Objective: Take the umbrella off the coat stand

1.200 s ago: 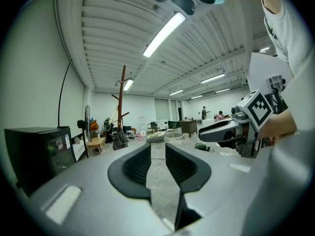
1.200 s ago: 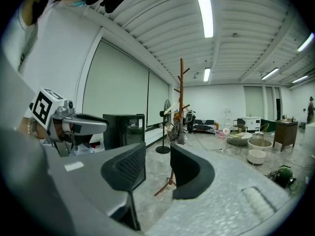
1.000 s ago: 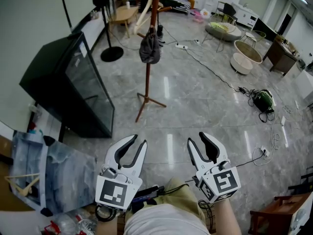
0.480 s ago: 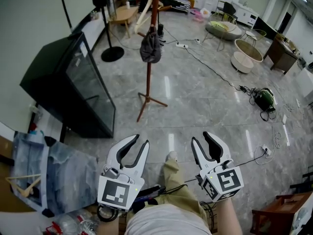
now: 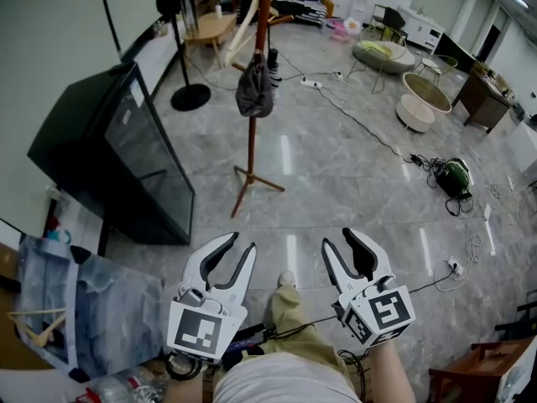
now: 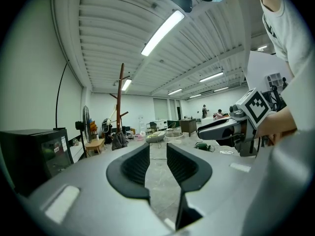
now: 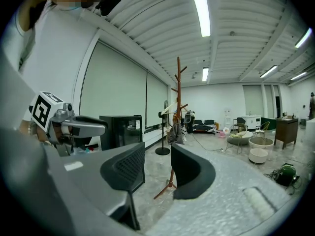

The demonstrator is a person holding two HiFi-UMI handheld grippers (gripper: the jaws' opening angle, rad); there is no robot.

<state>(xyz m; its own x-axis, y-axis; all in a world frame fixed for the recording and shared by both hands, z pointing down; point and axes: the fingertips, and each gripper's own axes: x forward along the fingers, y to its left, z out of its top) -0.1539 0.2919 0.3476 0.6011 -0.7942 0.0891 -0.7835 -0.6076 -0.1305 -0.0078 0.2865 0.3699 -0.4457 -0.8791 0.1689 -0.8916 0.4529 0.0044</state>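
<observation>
presently holding left hand-held gripper [image 5: 239, 243] and right hand-held gripper [image 5: 337, 239] spread, jaws just widening, nothing between them; noting dark umbrella [image 5: 253, 91] hung on coat stand [image 5: 253, 141], well apart across the floor [image 5: 352, 183].

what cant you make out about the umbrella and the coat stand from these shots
- Head view: the top of the coat stand is cut off by the upper edge; how the umbrella hangs on its peg is too small and dark to tell.
- Left gripper view: both are far off and tiny.
- Right gripper view: one jaw of the open right gripper hides part of the pole.
</observation>
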